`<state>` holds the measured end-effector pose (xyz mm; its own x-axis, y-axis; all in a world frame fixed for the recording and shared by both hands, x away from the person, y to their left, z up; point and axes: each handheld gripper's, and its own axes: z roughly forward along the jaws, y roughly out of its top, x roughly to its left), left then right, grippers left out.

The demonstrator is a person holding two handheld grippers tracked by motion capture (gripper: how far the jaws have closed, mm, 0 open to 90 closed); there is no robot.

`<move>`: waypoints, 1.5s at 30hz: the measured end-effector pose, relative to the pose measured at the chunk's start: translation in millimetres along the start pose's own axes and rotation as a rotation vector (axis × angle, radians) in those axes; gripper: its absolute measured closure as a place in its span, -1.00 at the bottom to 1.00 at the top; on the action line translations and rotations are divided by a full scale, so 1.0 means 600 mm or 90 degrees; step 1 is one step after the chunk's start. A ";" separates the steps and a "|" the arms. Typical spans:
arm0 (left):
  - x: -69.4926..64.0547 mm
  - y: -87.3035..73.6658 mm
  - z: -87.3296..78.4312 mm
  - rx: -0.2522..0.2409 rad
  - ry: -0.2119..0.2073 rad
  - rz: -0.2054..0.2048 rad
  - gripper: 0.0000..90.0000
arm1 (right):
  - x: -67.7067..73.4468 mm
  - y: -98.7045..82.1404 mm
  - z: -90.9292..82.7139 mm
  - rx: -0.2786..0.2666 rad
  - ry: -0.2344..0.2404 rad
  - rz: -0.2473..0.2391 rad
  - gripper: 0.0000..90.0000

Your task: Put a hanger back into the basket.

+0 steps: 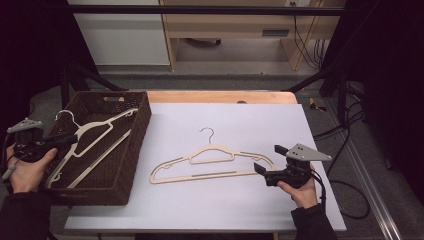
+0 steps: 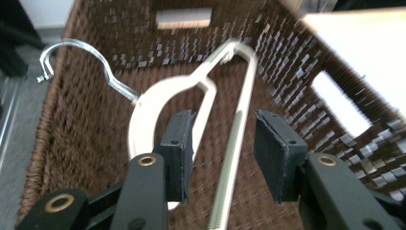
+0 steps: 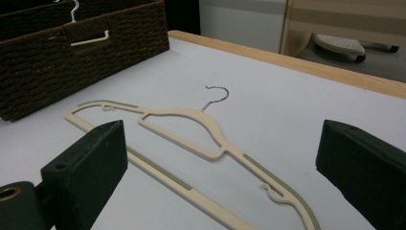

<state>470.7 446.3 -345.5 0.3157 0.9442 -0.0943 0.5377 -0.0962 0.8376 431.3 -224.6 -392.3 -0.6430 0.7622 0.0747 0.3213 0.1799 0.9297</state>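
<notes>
Left hand-held gripper [image 2: 222,158] is hovering over the wicker basket [image 1: 131,150] at the worktop's [image 1: 240,205] left edge, jaws partly apart, pads clear of the cream hanger [image 2: 158,103] lying inside. Right hand-held gripper [image 1: 266,159] is standing wide near the right edge, facing a second hanger [image 1: 212,161] lying mid-worktop.

hanger [image 1: 212,161] beside basket [image 1: 131,150]
</notes>
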 end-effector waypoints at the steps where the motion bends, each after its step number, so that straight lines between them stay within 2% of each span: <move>1: -0.003 0.000 -0.005 -0.013 -0.005 -0.002 0.24 | 0.000 0.000 0.000 -0.002 -0.001 -0.003 -0.91; 3: -0.016 0.004 -0.020 -0.047 -0.005 0.003 0.17 | 0.001 0.001 -0.002 -0.006 -0.003 0.001 -0.91; 6: -0.031 0.010 -0.035 -0.091 -0.013 0.006 -0.06 | 0.002 0.003 -0.005 -0.011 -0.001 0.004 -0.91; 9: -0.053 0.018 -0.049 -0.151 -0.042 0.003 -0.25 | 0.002 0.004 -0.005 -0.013 -0.001 0.003 -0.91; 10: -0.060 0.019 -0.050 -0.163 -0.049 0.004 -0.34 | 0.002 0.003 -0.005 -0.011 -0.001 0.003 -0.91; 12: -0.080 0.022 -0.050 -0.168 -0.063 0.026 -0.51 | 0.003 0.003 -0.004 -0.010 -0.003 0.002 -0.91; 14: -0.100 0.022 -0.046 -0.176 -0.078 0.036 -0.61 | 0.003 0.004 -0.004 -0.011 -0.003 0.002 -0.91; 17: -0.131 0.021 -0.037 -0.180 -0.101 0.042 -0.78 | 0.002 0.004 -0.005 -0.013 -0.002 0.001 -0.90; 22: -0.181 0.019 -0.024 -0.180 -0.136 0.063 -0.88 | 0.000 0.002 -0.005 -0.010 -0.005 0.003 -0.90; 28: -0.241 0.015 0.004 -0.161 -0.176 0.095 -0.89 | -0.001 0.000 -0.002 -0.005 -0.005 -0.001 -0.90; 34: -0.290 -0.002 0.037 -0.144 -0.211 0.098 -0.90 | -0.005 -0.004 0.007 0.010 -0.009 -0.001 -0.85; 40: -0.328 -0.018 0.064 -0.117 -0.230 0.118 -0.90 | -0.012 -0.009 0.034 0.039 -0.015 -0.001 -0.79; 45: -0.345 -0.031 0.079 -0.099 -0.243 0.128 -0.90 | -0.030 -0.016 0.063 0.075 -0.034 0.007 -0.73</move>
<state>432.6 237.7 -367.2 0.6834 0.7248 -0.0880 0.3210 -0.1899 0.9278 466.2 -216.2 -416.3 -0.6025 0.7957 0.0628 0.4095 0.2406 0.8800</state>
